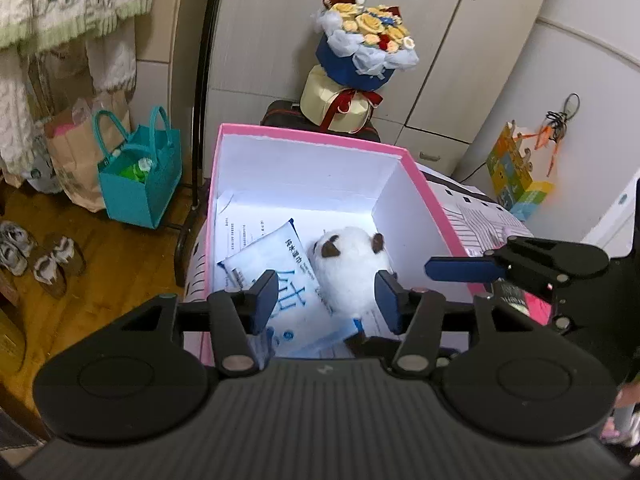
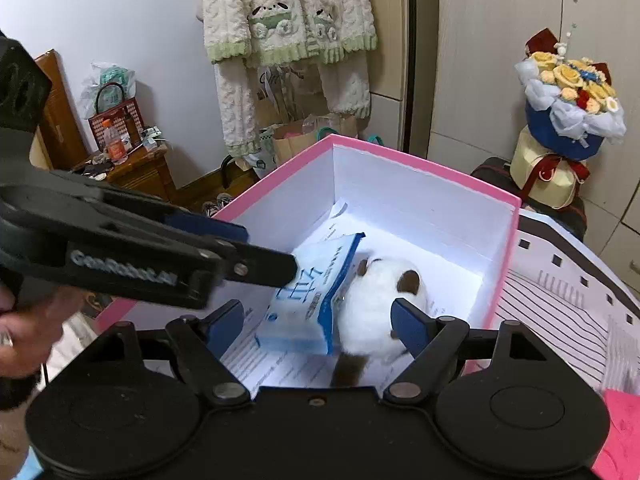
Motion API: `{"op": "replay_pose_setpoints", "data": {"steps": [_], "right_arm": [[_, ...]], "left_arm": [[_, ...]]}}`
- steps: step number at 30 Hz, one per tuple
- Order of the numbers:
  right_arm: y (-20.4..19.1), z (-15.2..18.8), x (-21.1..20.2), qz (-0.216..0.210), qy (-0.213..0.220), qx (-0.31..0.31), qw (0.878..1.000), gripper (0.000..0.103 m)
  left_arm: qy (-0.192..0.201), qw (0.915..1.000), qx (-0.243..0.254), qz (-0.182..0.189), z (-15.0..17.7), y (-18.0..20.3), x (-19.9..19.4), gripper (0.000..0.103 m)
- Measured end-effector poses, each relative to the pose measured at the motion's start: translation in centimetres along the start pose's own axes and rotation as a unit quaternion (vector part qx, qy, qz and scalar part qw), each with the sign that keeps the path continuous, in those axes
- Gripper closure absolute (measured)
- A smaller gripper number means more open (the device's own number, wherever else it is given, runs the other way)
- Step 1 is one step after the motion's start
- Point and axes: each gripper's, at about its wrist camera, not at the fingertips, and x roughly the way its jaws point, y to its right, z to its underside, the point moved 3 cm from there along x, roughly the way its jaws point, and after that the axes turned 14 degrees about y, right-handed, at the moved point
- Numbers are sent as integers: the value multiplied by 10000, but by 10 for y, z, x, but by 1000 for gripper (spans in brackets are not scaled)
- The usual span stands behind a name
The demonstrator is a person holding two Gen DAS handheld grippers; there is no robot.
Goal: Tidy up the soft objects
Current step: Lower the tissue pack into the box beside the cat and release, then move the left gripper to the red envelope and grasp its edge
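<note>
Hovering over the pink box, both grippers point down into it with nothing between their pads. The left gripper has its jaws parted around empty air; directly beyond them lie the wet-wipe pack and, just to the right of it, the white plush toy. The right gripper stands wider open, also holding nothing, and the same two things sit just ahead of its gap: the pack toward its left finger, the plush toward its right.

In the right wrist view the pack's long axis runs away from the jaws and slants toward the left, one long edge touching the plush. The plush lies lengthwise along the right gripper's pointing line, its dark tail end nearest. By my reading the right gripper is the better placed for the plush and the left for the pack, though both soft items already rest inside the box.

They lie on printed paper sheets lining the white floor of the box. Around it: a wood floor, a teal tote bag, a flower bouquet, cabinet doors, and a fleece garment hanging on the wall.
</note>
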Motion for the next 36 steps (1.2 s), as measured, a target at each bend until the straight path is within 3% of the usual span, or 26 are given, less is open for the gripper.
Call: {"op": "replay_pose_setpoints", "data": {"steps": [21, 36], "right_arm": [[-43, 10, -132, 284, 563, -628, 9960, 19], [-11, 61, -217, 569, 805, -187, 9950, 19]], "left_arm": [[357, 9929, 1007, 528, 13, 74, -122, 37], [245, 9781, 1776, 1059, 49, 142, -156, 34]]}}
